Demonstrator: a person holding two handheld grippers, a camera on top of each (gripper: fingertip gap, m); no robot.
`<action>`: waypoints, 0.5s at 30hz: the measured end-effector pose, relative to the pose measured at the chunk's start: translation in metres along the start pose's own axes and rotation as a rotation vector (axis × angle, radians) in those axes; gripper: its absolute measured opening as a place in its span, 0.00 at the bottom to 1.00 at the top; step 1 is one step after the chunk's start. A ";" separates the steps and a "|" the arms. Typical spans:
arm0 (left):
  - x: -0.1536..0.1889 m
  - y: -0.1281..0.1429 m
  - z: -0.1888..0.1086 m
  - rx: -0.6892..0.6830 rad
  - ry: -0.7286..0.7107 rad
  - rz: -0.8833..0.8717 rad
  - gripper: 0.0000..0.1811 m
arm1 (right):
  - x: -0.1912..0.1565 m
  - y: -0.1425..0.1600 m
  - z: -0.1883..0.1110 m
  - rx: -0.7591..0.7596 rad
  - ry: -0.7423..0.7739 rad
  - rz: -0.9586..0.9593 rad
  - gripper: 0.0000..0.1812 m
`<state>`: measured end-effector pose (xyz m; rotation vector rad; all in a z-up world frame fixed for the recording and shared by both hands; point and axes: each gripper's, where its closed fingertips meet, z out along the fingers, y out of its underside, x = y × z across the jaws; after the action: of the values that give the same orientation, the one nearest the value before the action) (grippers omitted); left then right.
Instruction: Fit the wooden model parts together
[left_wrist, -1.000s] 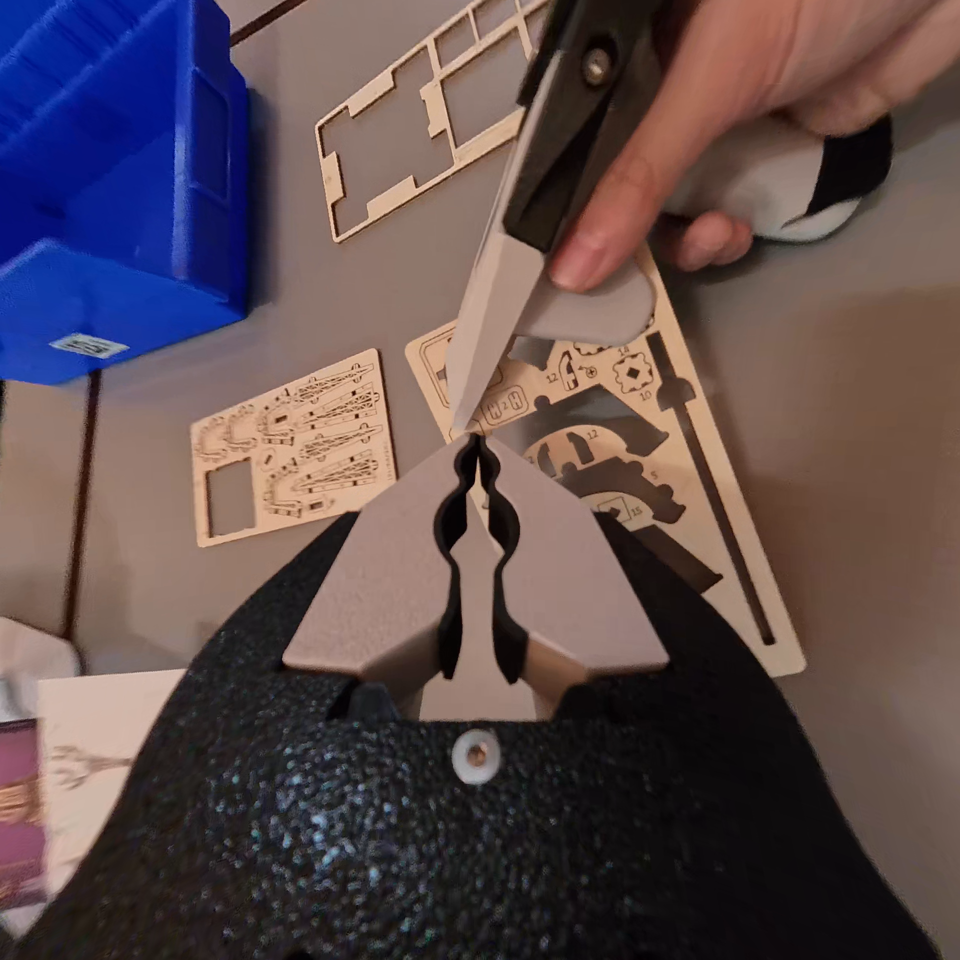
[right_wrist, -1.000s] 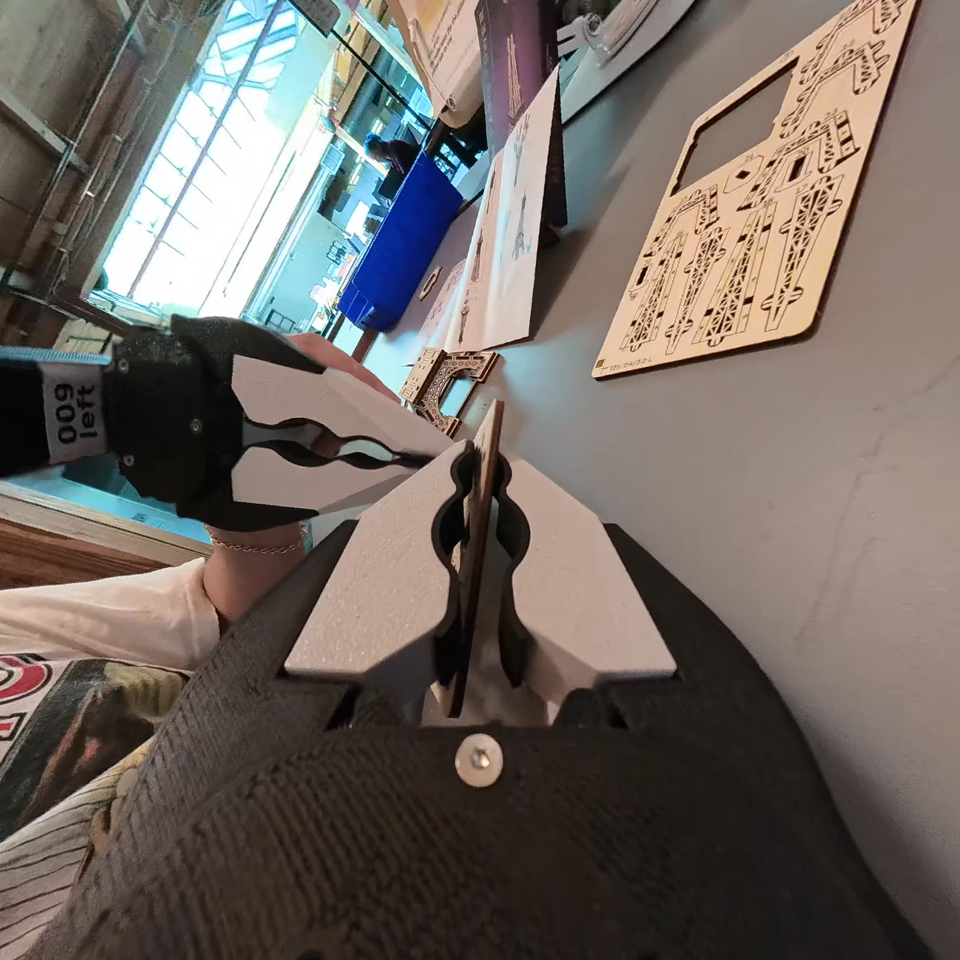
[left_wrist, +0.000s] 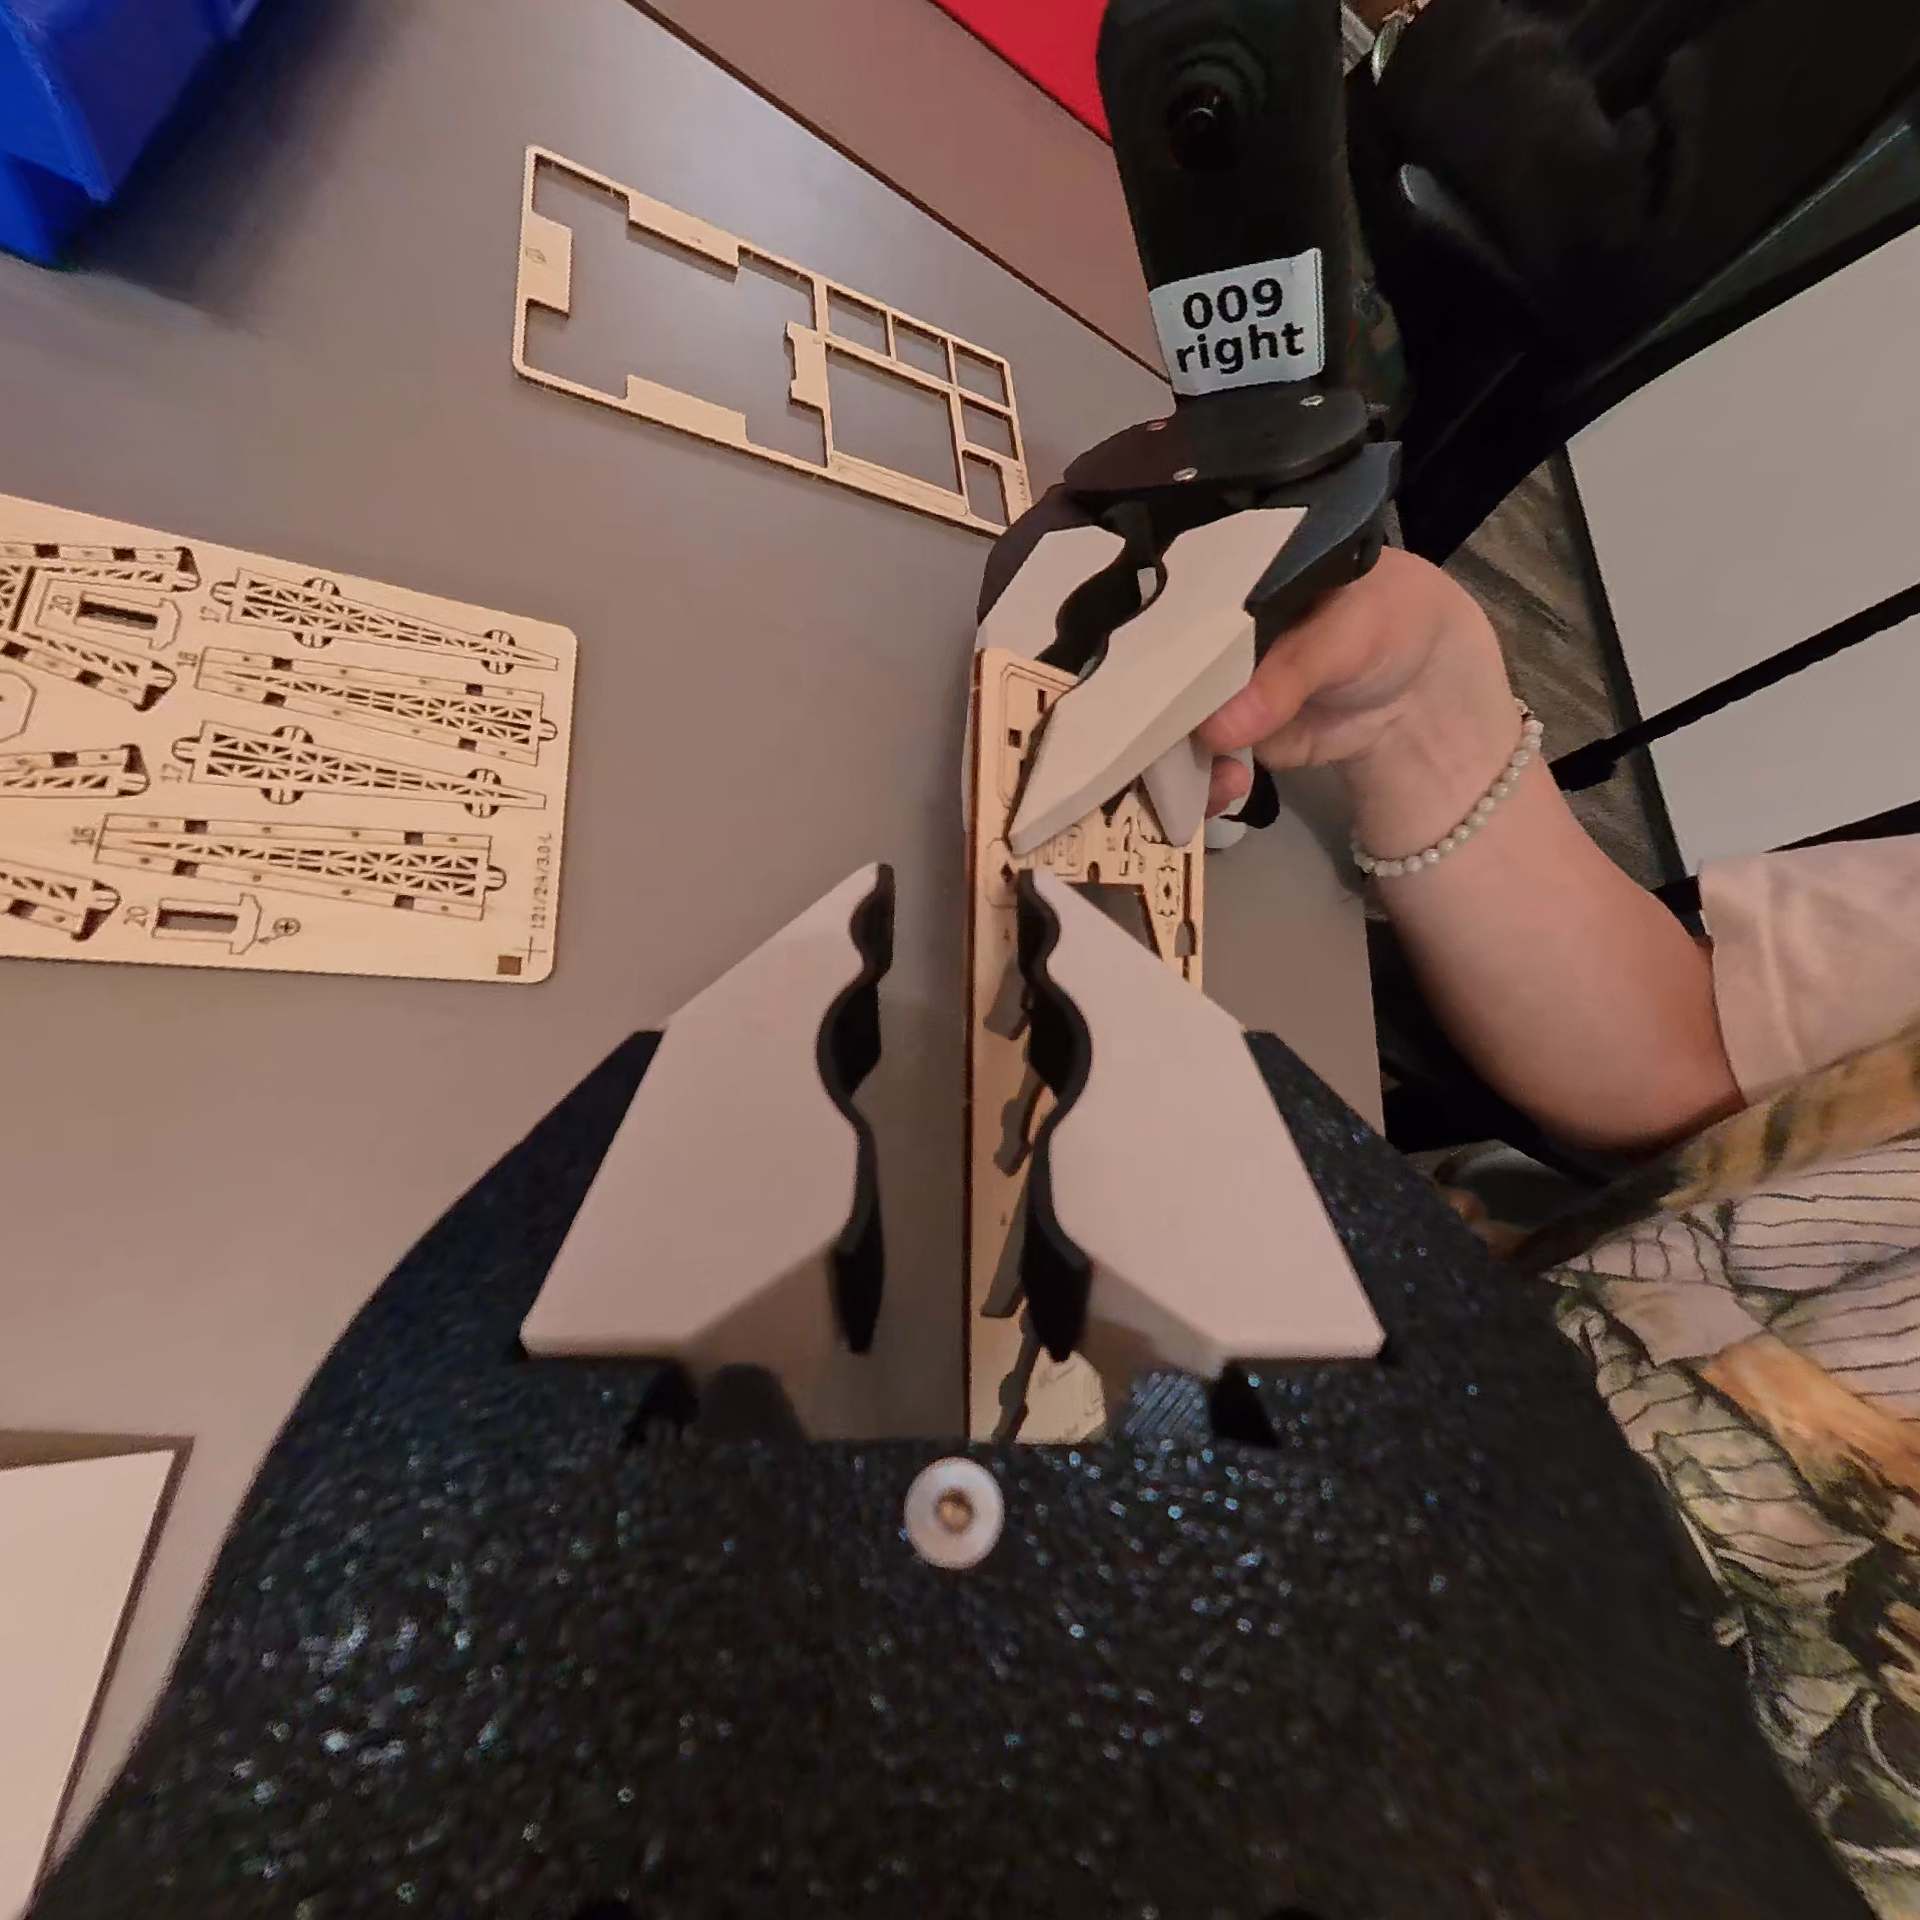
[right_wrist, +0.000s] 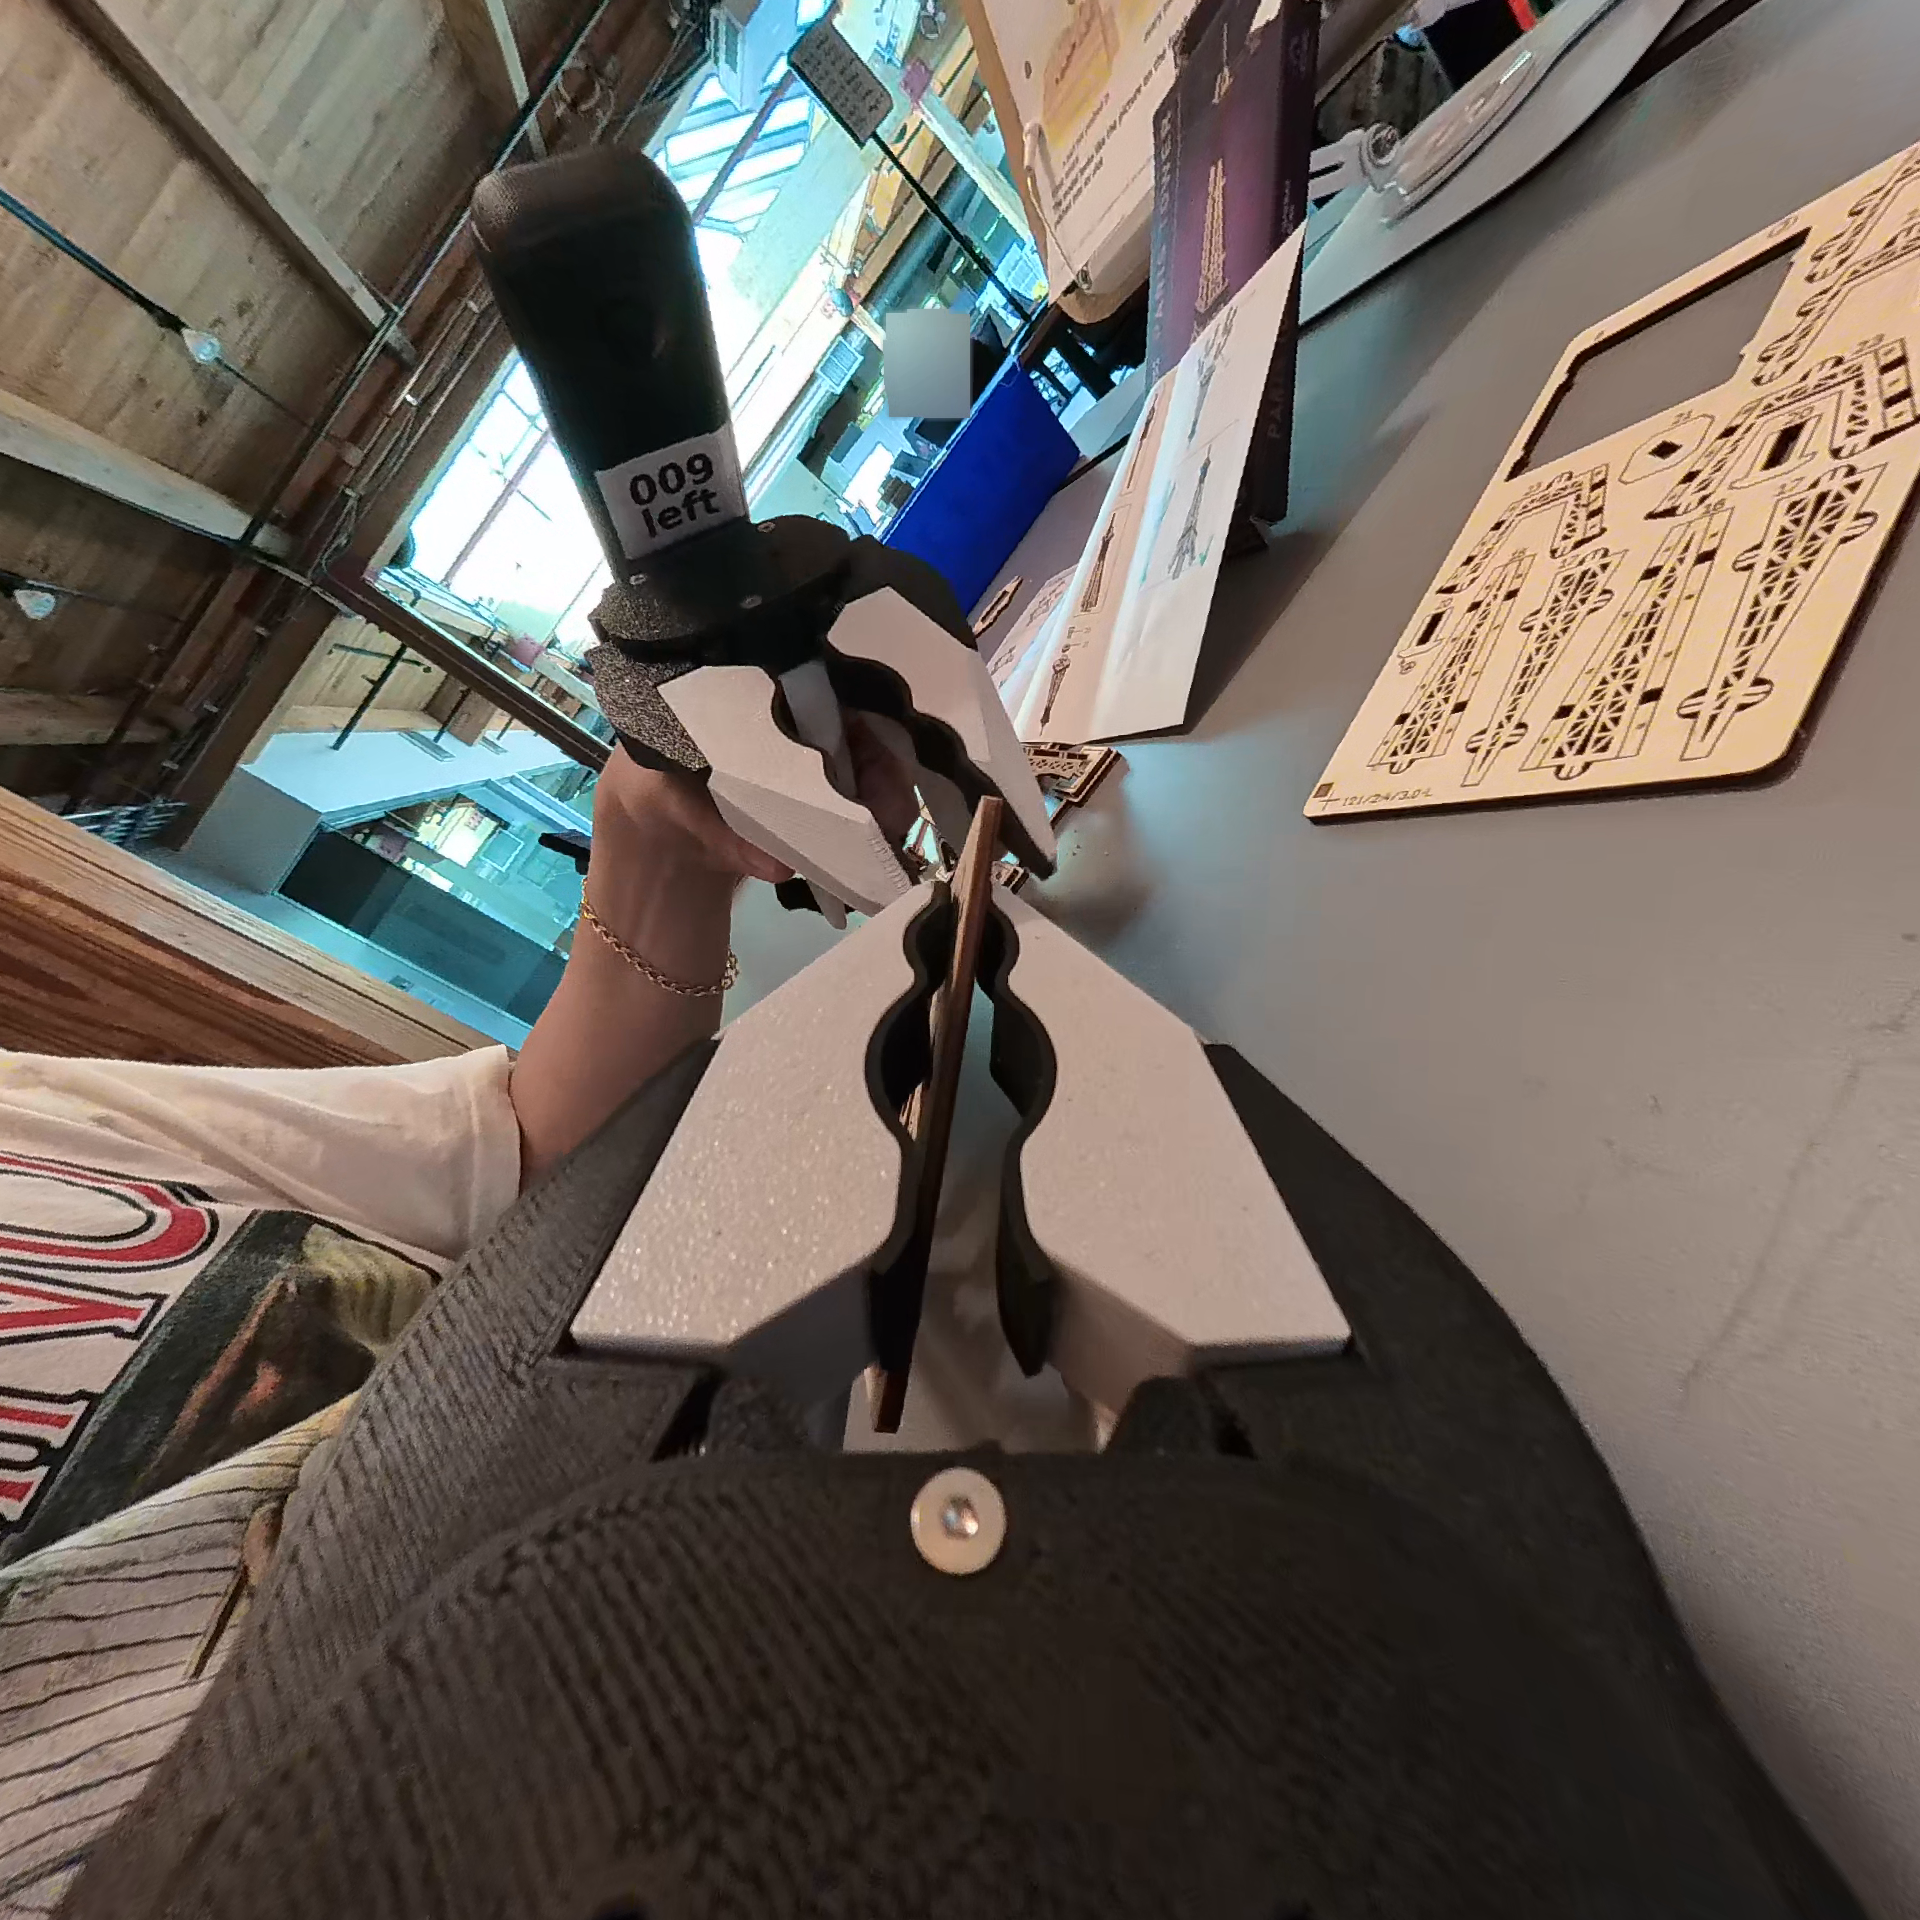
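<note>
My right gripper (right_wrist: 961, 914) is shut on a thin wooden parts sheet (right_wrist: 951, 1049), seen edge-on between its fingers. In the left wrist view the sheet (left_wrist: 1112, 873) stands on edge near the table's right side, with the right gripper (left_wrist: 1023, 831) clamped on its upper part. My left gripper (left_wrist: 951, 883) is open and holds nothing. Its right finger (left_wrist: 1143, 1122) overlaps the sheet's face, and the sheet's left edge lies in the gap. In the right wrist view the left gripper (right_wrist: 977, 862) straddles the sheet's far end.
A parts sheet with tower pieces (left_wrist: 281, 790) lies flat on the grey table (left_wrist: 727, 675); it also shows in the right wrist view (right_wrist: 1621, 582). An emptied wooden frame (left_wrist: 769, 343) lies beyond it. A blue bin (left_wrist: 62, 104), an instruction leaflet (right_wrist: 1164, 582) and a small assembled piece (right_wrist: 1070, 769) stand farther off. Left and right tips are no more than a few centimetres apart.
My left gripper was shut with its tips at the sheet; now it is open and turned around the sheet. The right gripper has tilted the sheet up on edge.
</note>
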<state>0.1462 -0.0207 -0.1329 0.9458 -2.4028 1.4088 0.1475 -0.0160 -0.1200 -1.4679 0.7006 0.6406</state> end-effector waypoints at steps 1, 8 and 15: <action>0.000 0.000 0.000 0.000 -0.002 0.000 0.12 | 0.000 0.000 0.000 0.000 -0.003 0.002 0.01; 0.003 -0.003 0.001 0.022 0.052 -0.024 0.16 | -0.001 0.000 0.000 0.002 -0.008 0.001 0.01; 0.008 -0.001 0.004 0.033 0.102 -0.022 0.04 | 0.001 -0.001 -0.001 0.005 0.000 0.009 0.01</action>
<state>0.1413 -0.0281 -0.1307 0.8828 -2.2960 1.4562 0.1484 -0.0166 -0.1200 -1.4609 0.7080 0.6454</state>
